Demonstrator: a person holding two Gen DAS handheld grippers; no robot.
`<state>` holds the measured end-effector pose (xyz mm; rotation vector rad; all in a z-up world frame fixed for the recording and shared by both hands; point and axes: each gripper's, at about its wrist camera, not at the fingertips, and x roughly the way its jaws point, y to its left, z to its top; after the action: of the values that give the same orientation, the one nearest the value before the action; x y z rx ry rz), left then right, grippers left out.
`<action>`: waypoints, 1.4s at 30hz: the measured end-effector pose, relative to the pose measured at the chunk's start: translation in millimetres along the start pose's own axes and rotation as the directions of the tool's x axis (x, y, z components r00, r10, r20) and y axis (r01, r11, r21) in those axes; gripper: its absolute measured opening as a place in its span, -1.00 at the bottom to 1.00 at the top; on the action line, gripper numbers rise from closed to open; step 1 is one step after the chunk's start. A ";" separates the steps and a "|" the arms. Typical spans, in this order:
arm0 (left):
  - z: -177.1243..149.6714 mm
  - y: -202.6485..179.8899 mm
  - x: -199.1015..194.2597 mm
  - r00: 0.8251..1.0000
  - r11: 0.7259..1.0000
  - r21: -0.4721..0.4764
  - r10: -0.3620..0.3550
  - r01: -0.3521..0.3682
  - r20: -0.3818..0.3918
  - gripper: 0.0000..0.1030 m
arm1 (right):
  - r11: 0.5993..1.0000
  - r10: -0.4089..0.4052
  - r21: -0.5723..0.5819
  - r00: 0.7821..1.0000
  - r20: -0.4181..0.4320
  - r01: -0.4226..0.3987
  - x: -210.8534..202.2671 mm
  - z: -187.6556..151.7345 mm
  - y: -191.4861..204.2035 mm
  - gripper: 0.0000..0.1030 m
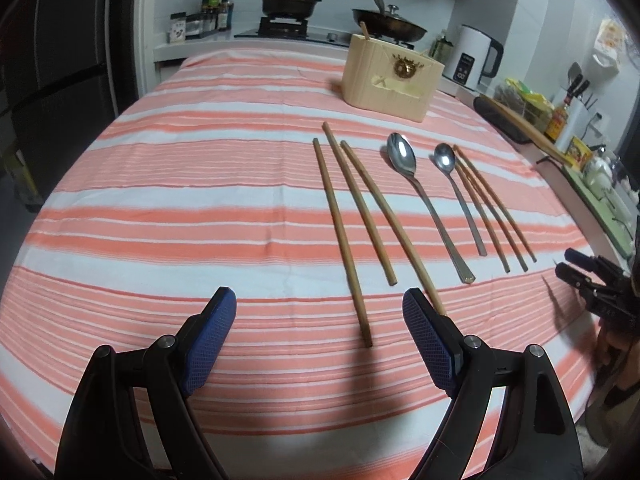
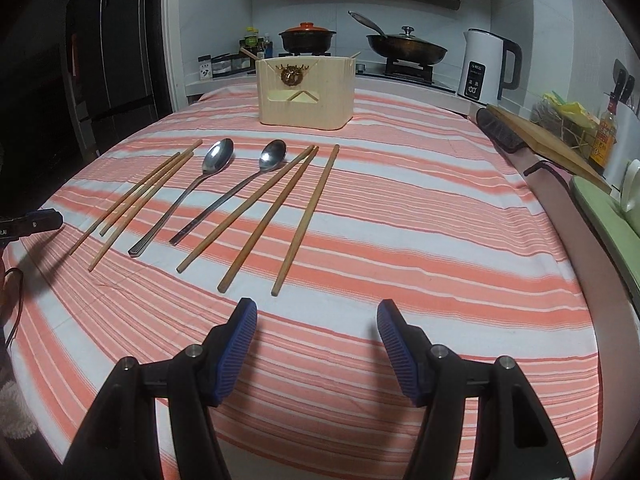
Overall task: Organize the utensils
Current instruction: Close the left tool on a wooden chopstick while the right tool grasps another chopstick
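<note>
Two grippers hover with nothing in their grasp above a table (image 1: 160,208) covered in a pink-and-white striped cloth: the left gripper (image 1: 319,308) with its blue-padded fingers (image 1: 216,320) spread wide, the right gripper (image 2: 317,316) likewise apart.

Nearest the left gripper, on the holder's near side, lie three bamboo chopsticks (image 1: 342,236), the end of one just beside the right-hand finger. They look light, stiff and round, likely to roll, and are probably best pinched near the middle or the thick end.

Next across, also short of the holder, lie two steel spoons (image 1: 424,204), bowls pointing toward it. They appear heavier and slick; the flat handle seems the surest place to grip, since the polished bowl may slip.

Beyond the spoons lie three more chopsticks (image 1: 494,216), thinner and darker in the left view, close together and touching in places, so picking one alone could disturb its neighbours. In the right view these sit nearest the right gripper (image 2: 256,220).

Farthest back stands the pale wooden holder (image 2: 306,92), with a gilt emblem on its face and a stick or two poking from the top. Behind the holder is a stove with pots (image 2: 308,38) and a white kettle (image 2: 488,66).
</note>
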<state>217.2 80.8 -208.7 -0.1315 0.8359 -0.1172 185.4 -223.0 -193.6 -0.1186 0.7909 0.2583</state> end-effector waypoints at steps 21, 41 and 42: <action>-13.5 -24.9 22.2 0.989 0.981 0.144 0.140 -0.131 -0.052 0.56 | 0.998 0.011 -0.064 0.993 -0.120 -0.018 35.9 19.9 27.9 0.22; -7.4 -31.3 24.6 0.989 0.987 0.084 0.143 -0.139 -0.048 -0.93 | 0.999 -0.024 0.028 0.991 -0.133 0.028 45.2 28.4 9.4 -0.89; -6.6 -30.5 24.8 0.988 0.987 0.078 0.144 -0.140 -0.050 -0.93 | 0.999 -0.031 0.031 0.991 -0.133 0.035 45.0 28.2 7.3 -0.90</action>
<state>227.1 46.4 -226.3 0.0018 0.8922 -0.0179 233.1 -202.0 -206.2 -0.1184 0.9245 0.2074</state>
